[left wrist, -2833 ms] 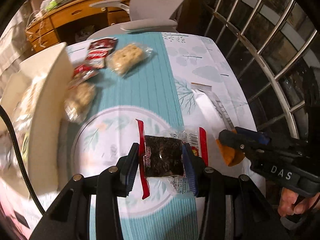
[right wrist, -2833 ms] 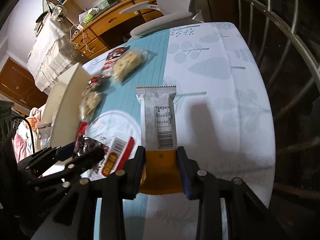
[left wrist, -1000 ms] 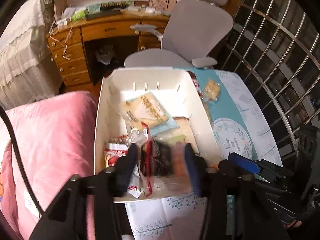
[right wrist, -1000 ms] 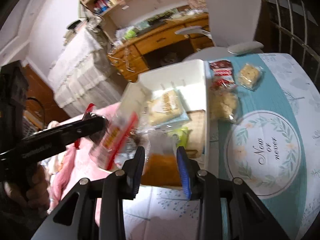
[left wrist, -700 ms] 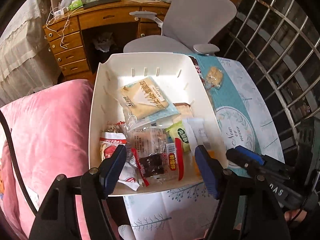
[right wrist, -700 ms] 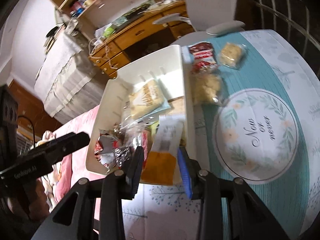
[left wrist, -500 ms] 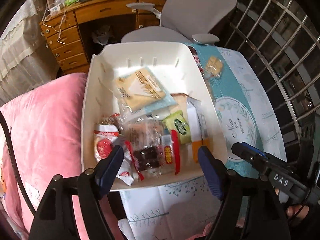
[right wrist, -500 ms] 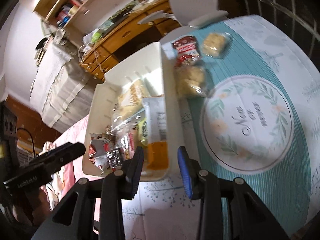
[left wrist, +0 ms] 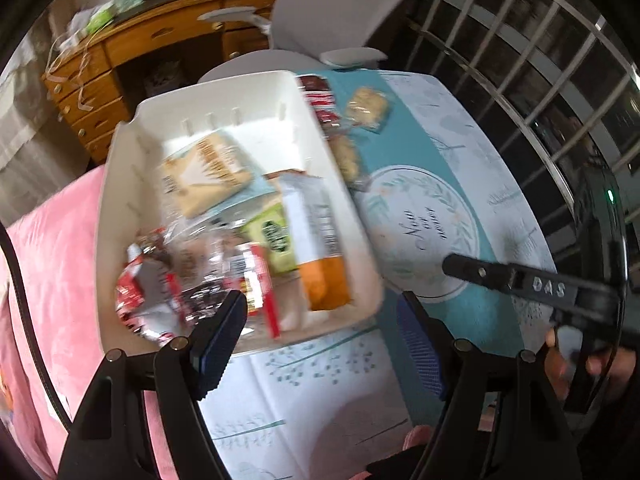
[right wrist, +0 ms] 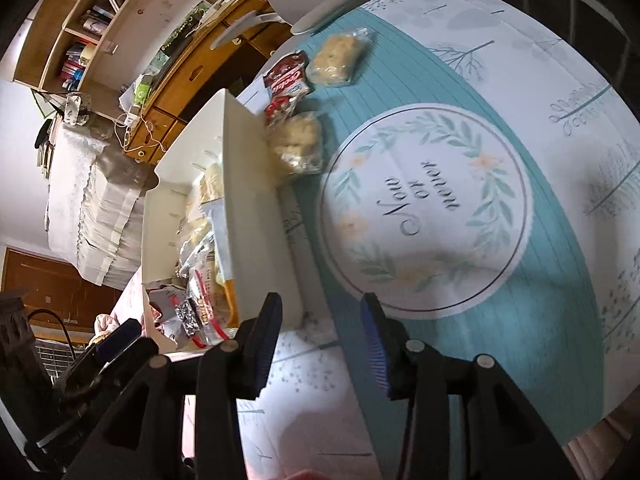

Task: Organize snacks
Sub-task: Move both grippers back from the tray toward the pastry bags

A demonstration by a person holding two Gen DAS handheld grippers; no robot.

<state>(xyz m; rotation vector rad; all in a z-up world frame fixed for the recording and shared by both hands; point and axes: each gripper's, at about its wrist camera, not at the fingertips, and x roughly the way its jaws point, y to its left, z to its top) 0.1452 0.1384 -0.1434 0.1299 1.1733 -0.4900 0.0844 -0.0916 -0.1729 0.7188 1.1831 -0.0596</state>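
Observation:
A white bin (left wrist: 224, 84) holds several snack packs, among them a white-and-orange bar (left wrist: 316, 248) and a dark snack in clear wrap with red trim (left wrist: 248, 280). My left gripper (left wrist: 320, 320) hangs open and empty over the bin's near edge. In the right wrist view my right gripper (right wrist: 320, 312) is beside the bin's wall (right wrist: 248, 200) above the tablecloth; its jaws are opening with nothing between them. On the cloth by the bin lie a red packet (right wrist: 286, 80), a cracker pack (right wrist: 336, 58) and a puffed snack bag (right wrist: 298, 148).
The table carries a teal and white cloth with a round printed motif (right wrist: 424, 208). A pink cushion (left wrist: 52, 248) lies left of the bin. A grey chair (left wrist: 340, 4) and a wooden desk (left wrist: 132, 48) stand behind, and a metal railing (left wrist: 520, 60) runs along the right.
Both grippers let their snacks go into the bin: the left dropped the dark snack, the right the white-and-orange bar. Both jaws widened and both views swung right, toward the table.

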